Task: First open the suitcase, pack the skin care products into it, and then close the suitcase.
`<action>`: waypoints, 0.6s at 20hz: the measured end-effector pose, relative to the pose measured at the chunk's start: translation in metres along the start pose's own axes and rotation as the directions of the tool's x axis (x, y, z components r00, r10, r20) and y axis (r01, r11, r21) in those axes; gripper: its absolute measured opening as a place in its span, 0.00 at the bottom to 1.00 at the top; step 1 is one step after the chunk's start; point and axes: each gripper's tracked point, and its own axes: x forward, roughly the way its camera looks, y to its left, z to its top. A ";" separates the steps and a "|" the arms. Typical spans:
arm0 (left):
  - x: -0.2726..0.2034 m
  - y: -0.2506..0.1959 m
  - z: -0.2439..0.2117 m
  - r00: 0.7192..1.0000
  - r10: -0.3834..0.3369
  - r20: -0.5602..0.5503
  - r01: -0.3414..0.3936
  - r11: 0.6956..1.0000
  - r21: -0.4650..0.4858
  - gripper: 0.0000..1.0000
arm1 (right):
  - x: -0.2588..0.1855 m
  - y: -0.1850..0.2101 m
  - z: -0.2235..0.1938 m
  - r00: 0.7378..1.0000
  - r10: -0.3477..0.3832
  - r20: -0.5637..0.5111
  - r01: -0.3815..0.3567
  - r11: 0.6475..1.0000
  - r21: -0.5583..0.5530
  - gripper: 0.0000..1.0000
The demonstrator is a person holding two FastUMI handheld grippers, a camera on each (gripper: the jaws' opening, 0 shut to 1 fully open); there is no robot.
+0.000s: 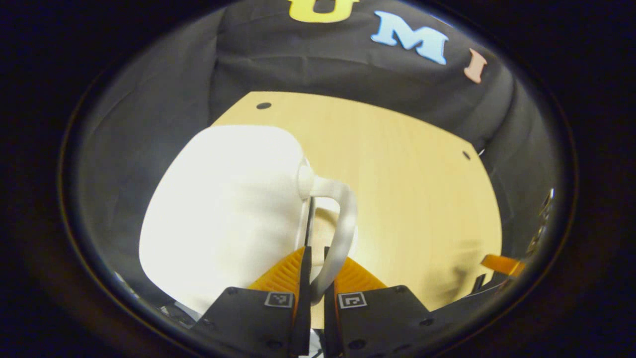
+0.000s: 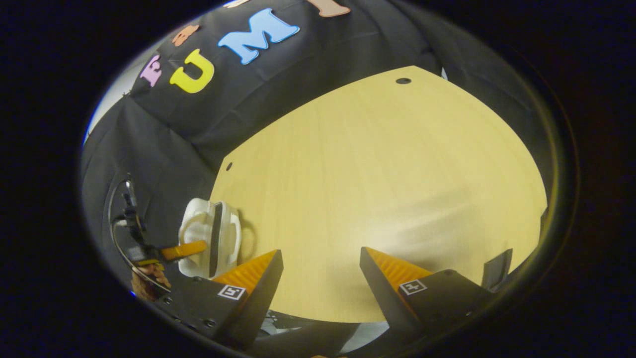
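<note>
Suitcase: small white hard-shell with rounded corners, standing on edge at the left edge of the counter. Shell halves are sitting together, dark seam running between them, so it's reading as closed. White loop handle is sticking out from the seam side. In the right gripper view the suitcase is sitting upright near the counter's left edge, handle side facing the counter's middle.

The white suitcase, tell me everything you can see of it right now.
The white suitcase is small, smooth and rounded, seemingly hard plastic, with a dark seam between its halves and a curved white handle. It looks closed, standing at the wooden table's left edge. The left gripper has its fingers nearly together around the handle.
</note>
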 end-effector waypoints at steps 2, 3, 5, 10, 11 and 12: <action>0.011 -0.001 -0.009 0.994 0.094 0.048 -0.098 0.991 0.090 0.20 | -0.005 -0.007 0.007 1.000 0.012 0.010 -0.012 1.000 0.017 0.95; 0.014 0.002 -0.011 0.989 0.132 0.073 -0.140 0.983 0.122 0.19 | -0.008 -0.012 0.012 1.000 0.014 0.022 -0.014 1.000 0.014 0.95; 0.014 0.011 -0.011 0.977 0.186 0.102 -0.197 0.974 0.111 0.19 | -0.013 -0.021 0.019 0.999 0.026 0.038 -0.026 1.000 0.001 0.95; -0.025 0.012 0.025 0.941 0.197 0.275 -0.184 0.980 -0.075 0.59 | -0.033 -0.057 0.048 0.993 0.017 0.116 -0.006 0.996 -0.089 0.95; -0.044 0.015 0.041 0.906 0.239 0.348 -0.215 0.971 -0.108 0.80 | -0.038 -0.061 0.058 0.988 0.008 0.152 0.011 0.992 -0.122 0.95; -0.064 0.016 0.059 0.866 0.269 0.423 -0.239 0.963 -0.122 1.00 | -0.039 -0.063 0.072 0.981 -0.004 0.195 0.035 0.987 -0.157 0.95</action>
